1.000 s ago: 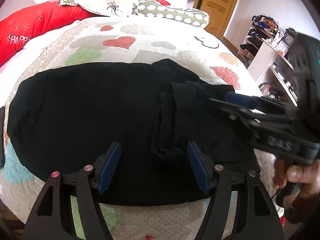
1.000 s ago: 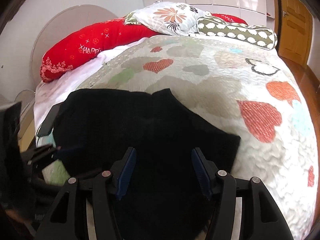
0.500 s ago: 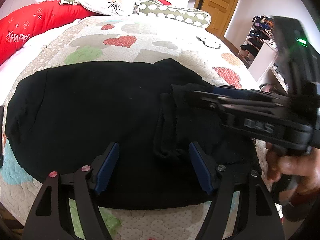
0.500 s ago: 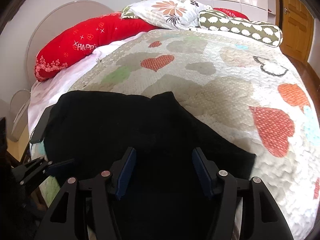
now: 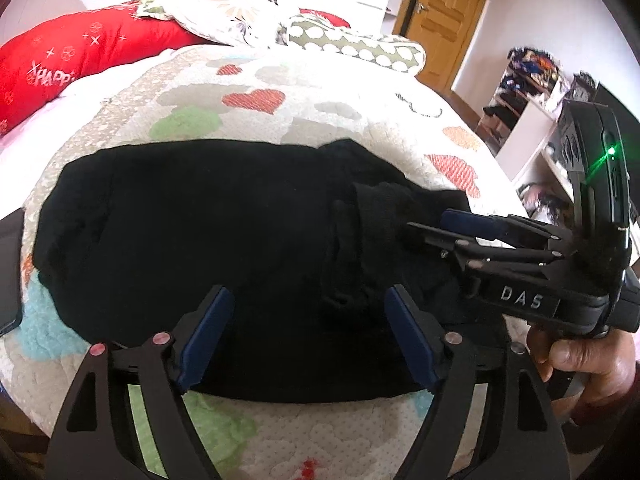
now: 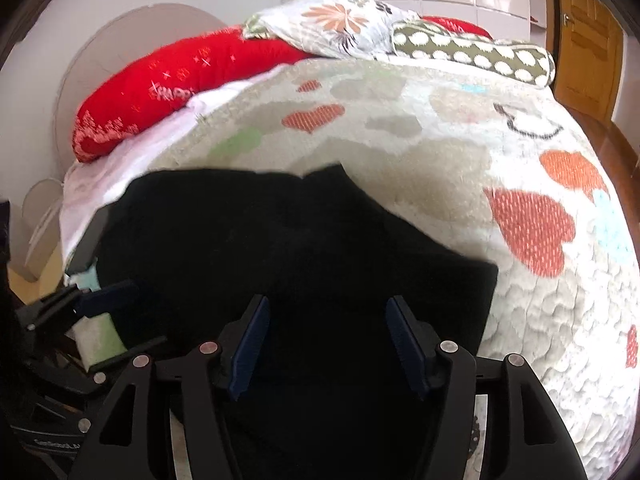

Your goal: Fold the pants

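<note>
Black pants (image 5: 200,220) lie folded across the heart-patterned quilt (image 5: 320,120), with a bunched fold (image 5: 360,248) towards their right end. My left gripper (image 5: 309,294) hovers over the pants' near edge; its jaws are opening and the pads press on nothing. My right gripper (image 5: 428,220), held by a hand (image 5: 580,356), reaches in from the right above the bunched end. In the right wrist view the right gripper (image 6: 327,302) stands open over the pants (image 6: 280,240), with nothing pinched. The left gripper (image 6: 120,320) shows at the lower left.
A red pillow (image 5: 60,60), a floral pillow (image 5: 224,12) and a dotted bolster (image 5: 360,44) line the bed's far side. A dark flat object (image 5: 10,272) lies at the bed's left edge. A wooden door (image 5: 452,12) and a cluttered shelf (image 5: 532,92) stand to the right.
The left gripper's jaws have spread wider over the pants. The right gripper pushed in over the bunched end, then drew back slightly. The pants lie as before.
</note>
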Demonstrator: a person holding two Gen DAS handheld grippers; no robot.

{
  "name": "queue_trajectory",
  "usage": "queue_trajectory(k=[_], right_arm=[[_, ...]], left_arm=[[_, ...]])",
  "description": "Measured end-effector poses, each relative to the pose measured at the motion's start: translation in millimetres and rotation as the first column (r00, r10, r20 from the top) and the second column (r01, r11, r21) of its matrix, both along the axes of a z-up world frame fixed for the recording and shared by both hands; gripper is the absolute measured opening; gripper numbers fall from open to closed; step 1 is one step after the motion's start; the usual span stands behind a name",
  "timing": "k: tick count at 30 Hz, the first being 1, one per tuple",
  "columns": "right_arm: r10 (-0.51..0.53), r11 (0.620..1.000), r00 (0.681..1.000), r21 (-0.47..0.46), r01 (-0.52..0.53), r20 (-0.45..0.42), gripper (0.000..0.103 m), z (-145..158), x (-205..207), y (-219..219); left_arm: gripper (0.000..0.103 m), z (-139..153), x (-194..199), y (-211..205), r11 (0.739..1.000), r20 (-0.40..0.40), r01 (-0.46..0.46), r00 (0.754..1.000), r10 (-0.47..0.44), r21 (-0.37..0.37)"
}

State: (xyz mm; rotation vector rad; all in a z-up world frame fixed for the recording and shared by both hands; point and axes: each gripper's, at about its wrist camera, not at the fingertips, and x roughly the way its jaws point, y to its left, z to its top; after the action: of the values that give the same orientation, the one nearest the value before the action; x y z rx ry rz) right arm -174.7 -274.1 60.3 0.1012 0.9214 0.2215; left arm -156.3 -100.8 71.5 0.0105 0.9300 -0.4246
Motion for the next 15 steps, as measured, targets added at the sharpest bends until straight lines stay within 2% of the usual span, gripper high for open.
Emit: queue_trajectory(k=[3,7,10,15], right_arm=[[0.022,1.0,1.0,0.003,-0.022,0.02,0.067,10,3,7],[0.045,0.999,0.999,0.019,-0.046,0.023,0.068,15,12,19],[0.089,0.996,0.995,0.029,-0.09,0.039,0.074,19,22,35],[0.213,0.977,0.975,-0.026,-0.212,0.055,0.079,23,46,77]], left_arm=[[0.082,5,-1,13,1.0,0.004,-0.026,1.0,0.026,-0.017],[0.083,10,-4,40,0.995,0.003,-0.065,0.998,0.066,-0.077],[0.086,10,-8,71,0.976,-0.003,-0.121,0.992,0.123,-0.18],[0.086,0,-7,108,0.947,-0.034,-0.248,0.969,0.246,-0.206]])
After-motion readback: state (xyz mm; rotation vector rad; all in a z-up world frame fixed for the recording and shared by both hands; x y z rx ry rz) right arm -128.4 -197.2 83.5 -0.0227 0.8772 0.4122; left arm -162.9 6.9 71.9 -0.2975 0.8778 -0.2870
